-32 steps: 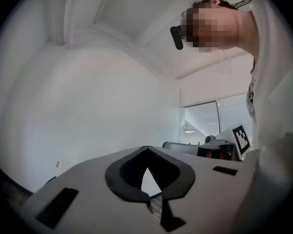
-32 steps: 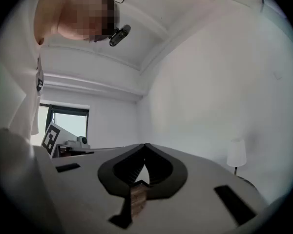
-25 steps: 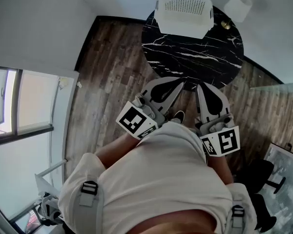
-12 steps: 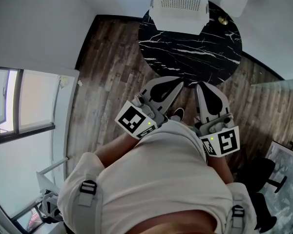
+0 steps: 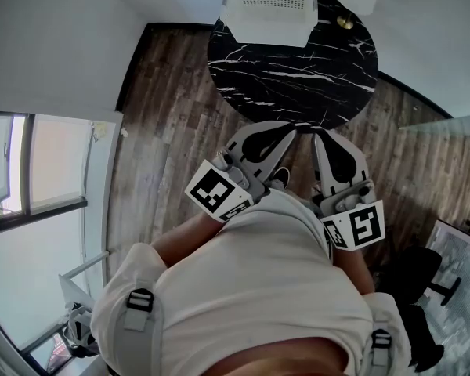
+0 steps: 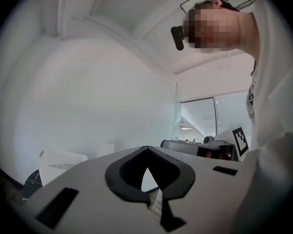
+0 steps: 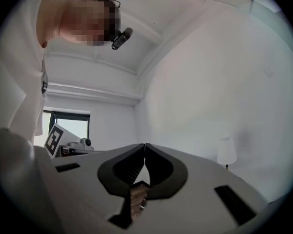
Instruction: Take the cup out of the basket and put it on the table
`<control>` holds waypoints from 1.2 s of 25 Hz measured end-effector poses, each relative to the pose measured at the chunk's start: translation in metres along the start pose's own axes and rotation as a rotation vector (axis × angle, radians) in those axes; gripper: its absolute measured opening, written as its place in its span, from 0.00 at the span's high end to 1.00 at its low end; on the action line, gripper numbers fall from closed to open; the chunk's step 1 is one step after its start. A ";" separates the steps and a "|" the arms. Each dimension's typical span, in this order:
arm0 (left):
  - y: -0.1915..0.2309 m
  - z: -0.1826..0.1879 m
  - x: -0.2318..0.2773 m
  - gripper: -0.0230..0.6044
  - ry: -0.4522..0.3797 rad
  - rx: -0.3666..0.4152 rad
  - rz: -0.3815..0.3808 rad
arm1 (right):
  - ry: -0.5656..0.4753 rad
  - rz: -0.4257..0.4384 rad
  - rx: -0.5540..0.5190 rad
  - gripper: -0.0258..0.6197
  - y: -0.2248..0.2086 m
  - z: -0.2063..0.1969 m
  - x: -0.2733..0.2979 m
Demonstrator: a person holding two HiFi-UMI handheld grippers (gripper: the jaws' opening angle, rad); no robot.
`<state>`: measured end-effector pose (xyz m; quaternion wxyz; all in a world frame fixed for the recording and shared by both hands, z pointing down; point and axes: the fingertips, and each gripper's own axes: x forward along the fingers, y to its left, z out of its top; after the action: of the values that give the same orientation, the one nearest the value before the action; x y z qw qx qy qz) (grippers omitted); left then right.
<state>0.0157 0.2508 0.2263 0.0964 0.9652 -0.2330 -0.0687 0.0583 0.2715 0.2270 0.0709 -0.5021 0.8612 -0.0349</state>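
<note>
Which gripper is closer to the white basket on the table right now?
Left, slightly. The left gripper is at the near edge of the table, roughly in line with the basket on its far side; the right gripper is beside it, offset farther right.

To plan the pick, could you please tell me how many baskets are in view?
1: the white basket at the far edge of the round black table; the person's body could hide others.
</note>
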 end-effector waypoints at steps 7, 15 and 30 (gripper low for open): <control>-0.004 -0.006 0.012 0.95 0.006 0.013 0.010 | -0.031 0.012 -0.015 0.95 -0.010 -0.002 -0.006; 0.018 -0.003 0.024 0.95 0.001 0.015 0.018 | -0.031 0.071 0.011 0.94 -0.014 -0.001 0.017; 0.134 0.032 0.047 0.95 -0.020 0.031 -0.015 | -0.029 0.068 0.035 0.95 -0.040 0.001 0.137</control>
<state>-0.0072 0.1069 0.2199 0.0786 0.9676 -0.2276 -0.0754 0.0258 0.1323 0.2193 0.0936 -0.4716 0.8759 -0.0402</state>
